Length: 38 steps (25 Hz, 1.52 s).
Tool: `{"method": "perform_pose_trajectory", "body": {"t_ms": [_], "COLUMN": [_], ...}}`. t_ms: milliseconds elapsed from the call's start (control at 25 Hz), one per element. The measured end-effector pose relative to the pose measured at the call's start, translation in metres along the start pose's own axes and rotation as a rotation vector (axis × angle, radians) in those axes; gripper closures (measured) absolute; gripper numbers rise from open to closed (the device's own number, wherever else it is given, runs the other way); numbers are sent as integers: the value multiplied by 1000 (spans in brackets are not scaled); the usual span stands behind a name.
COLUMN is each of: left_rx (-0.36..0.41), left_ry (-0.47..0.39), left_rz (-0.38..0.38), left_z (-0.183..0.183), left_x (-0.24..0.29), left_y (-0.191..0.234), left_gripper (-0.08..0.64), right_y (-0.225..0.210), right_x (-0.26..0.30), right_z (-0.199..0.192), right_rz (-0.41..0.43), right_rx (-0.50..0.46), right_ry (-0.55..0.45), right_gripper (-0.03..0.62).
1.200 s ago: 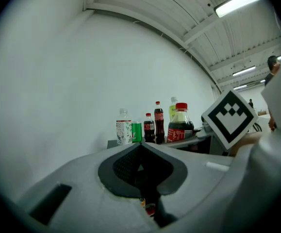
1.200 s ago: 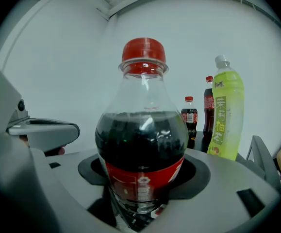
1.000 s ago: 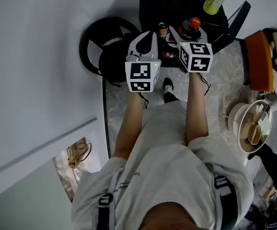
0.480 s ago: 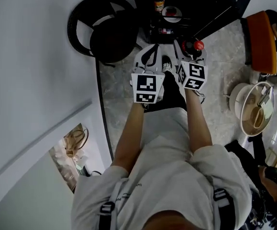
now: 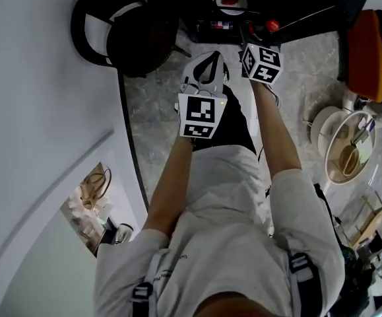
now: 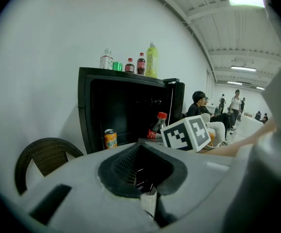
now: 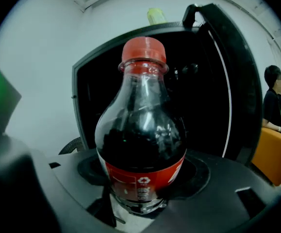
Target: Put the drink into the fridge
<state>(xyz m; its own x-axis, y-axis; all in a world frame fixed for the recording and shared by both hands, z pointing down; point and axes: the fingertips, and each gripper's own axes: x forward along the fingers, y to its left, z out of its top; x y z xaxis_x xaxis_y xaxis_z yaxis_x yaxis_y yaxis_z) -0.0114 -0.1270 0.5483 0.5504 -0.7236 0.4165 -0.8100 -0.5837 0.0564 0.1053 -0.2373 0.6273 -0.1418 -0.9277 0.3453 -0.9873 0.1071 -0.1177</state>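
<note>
Two grippers are working before one black fridge whose door is standing open. One cola bottle, red-capped, is sitting upright in the right gripper, whose jaws are clamping its base close to the fridge's open front. The left gripper is riding with its jaws pressed together on nothing. Half a second ago both marker cubes were level; now the right gripper is reaching ahead while the left is trailing. One orange can is standing inside the fridge. Only the left gripper view is showing five drinks on the fridge top: a clear bottle, a green can, a dark soda bottle, a second dark soda bottle and a yellow-green bottle; the right gripper view is catching just the last.
</note>
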Motion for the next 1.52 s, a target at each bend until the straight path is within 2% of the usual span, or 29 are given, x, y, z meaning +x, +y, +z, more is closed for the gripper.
{"method": "perform_pose_trajectory", "body": {"t_ms": [400,560,680,920,1120,1320,1520], "left_rx": [9,-5,-29,-36,-33,-43,-68], "left_ry": [-56,-56,-58,-60,-57,-51,-48], "left_rz": [9,18,23,26,29,26,28], "left_z": [3,-5,-7,-2,2,6,23], "left_x": [120,143,155,164,163,153,121], "left_y": [41,52,55,57,57,53,45], "left_gripper": [551,551,551,551,551,551,551], "right_y": [-14,-23,-23,-13,-11,-12,-12], "right_x": [147,175,188,205,206,193,140], "right_z": [1,-13,-18,-15,-14,-13,-23], "right_rz": [91,55,44,45,33,31,9], "right_rx": [-76,-78,-89,-178,-170,-155,-142], "right_ry": [-29,38,29,-7,-33,0,77], "right_gripper": [285,284,284,284,284,284,284]}}
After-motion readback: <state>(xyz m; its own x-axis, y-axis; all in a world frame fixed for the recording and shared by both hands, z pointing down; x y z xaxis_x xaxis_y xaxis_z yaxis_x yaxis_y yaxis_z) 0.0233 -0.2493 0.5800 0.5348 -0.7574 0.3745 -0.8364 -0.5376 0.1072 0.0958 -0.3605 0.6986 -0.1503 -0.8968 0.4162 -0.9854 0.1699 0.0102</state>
